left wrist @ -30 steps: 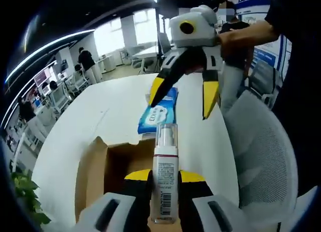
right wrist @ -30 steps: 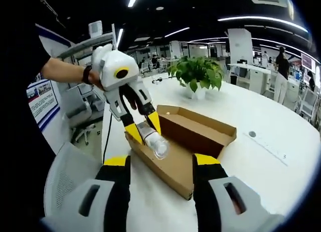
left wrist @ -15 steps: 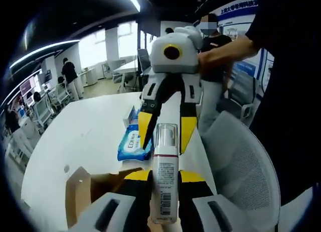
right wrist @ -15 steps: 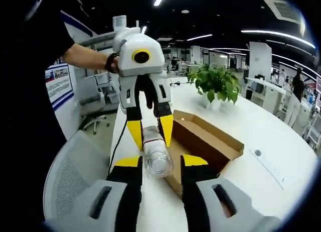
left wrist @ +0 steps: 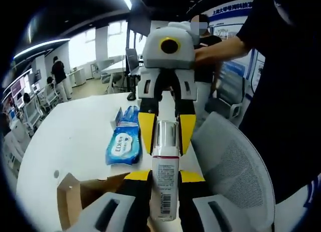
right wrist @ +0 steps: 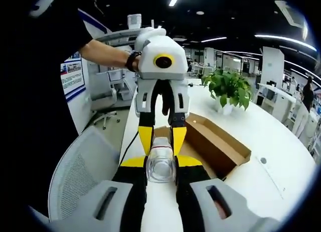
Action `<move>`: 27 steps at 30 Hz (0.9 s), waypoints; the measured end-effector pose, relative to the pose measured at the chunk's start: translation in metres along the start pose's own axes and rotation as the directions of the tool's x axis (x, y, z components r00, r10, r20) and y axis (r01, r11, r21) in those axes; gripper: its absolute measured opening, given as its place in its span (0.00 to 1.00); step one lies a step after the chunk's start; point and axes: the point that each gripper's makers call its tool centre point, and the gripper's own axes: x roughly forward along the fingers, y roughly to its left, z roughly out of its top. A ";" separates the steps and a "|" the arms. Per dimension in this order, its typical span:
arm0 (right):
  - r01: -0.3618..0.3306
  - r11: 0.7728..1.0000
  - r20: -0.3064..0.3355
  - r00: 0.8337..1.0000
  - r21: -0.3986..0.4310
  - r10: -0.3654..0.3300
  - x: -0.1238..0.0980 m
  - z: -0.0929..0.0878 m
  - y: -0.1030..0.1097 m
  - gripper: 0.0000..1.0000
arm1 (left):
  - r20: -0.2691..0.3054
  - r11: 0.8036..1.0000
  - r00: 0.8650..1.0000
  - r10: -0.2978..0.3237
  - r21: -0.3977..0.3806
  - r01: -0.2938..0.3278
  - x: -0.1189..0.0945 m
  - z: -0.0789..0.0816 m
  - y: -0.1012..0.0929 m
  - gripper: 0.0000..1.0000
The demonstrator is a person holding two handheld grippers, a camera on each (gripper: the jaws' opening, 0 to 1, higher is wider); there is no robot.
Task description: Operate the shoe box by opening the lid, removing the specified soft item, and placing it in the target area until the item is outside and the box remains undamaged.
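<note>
A white pump bottle [left wrist: 165, 194] with a clear cap [right wrist: 160, 165] is held in the air between both grippers. My left gripper [left wrist: 164, 176] is shut on its labelled body. Facing it, my right gripper [right wrist: 160, 161] has its jaws pressed on the clear cap end. In the left gripper view the right gripper [left wrist: 166, 141] comes down from the top, its yellow fingers [left wrist: 146, 131] flanking the cap. The open brown shoe box [right wrist: 220, 146] lies on the white table [right wrist: 261, 182] behind and below the bottle. Its corner [left wrist: 83, 194] appears low on the left.
A blue pack of wipes [left wrist: 123, 144] lies on the table beyond the box. A potted plant [right wrist: 230, 89] stands farther along the table. A grey mesh chair [left wrist: 235, 171] is at the table edge. A person's arm and dark clothes are close by.
The two grippers have come together. The right gripper's jaws have narrowed from either side of the cap onto it. The left gripper still holds the bottle.
</note>
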 end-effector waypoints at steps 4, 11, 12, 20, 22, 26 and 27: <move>0.004 1.000 -0.013 1.000 0.017 -0.004 -0.001 -0.004 -0.001 0.18 | -0.004 1.000 1.000 0.005 0.001 -0.005 0.002 0.000 0.000 0.20; 0.018 0.999 -0.036 0.999 0.044 -0.016 -0.007 -0.013 -0.004 0.18 | 0.002 1.000 1.000 0.016 -0.008 -0.016 0.004 0.002 -0.002 0.26; 0.019 0.999 -0.035 0.999 0.046 -0.017 -0.007 -0.013 -0.004 0.18 | 0.002 1.000 1.000 0.018 -0.010 -0.018 0.004 0.002 -0.002 0.27; 0.055 0.996 -0.057 0.997 0.076 -0.051 -0.026 -0.024 -0.010 0.18 | 0.060 0.991 0.992 0.110 -0.081 -0.105 -0.007 0.000 0.007 0.32; 0.064 0.995 -0.068 0.996 0.080 -0.059 -0.032 -0.028 -0.011 0.18 | 0.083 0.983 0.985 0.152 -0.113 -0.142 -0.012 -0.001 0.011 0.33; 0.086 0.993 -0.097 0.992 0.086 -0.077 -0.046 -0.039 -0.013 0.18 | 0.138 0.955 0.959 0.246 -0.205 -0.215 -0.024 -0.004 0.020 0.38; 0.092 0.992 -0.103 0.991 0.089 -0.083 -0.049 -0.041 -0.014 0.18 | 0.149 0.946 0.952 0.268 -0.229 -0.230 -0.025 -0.005 0.021 0.40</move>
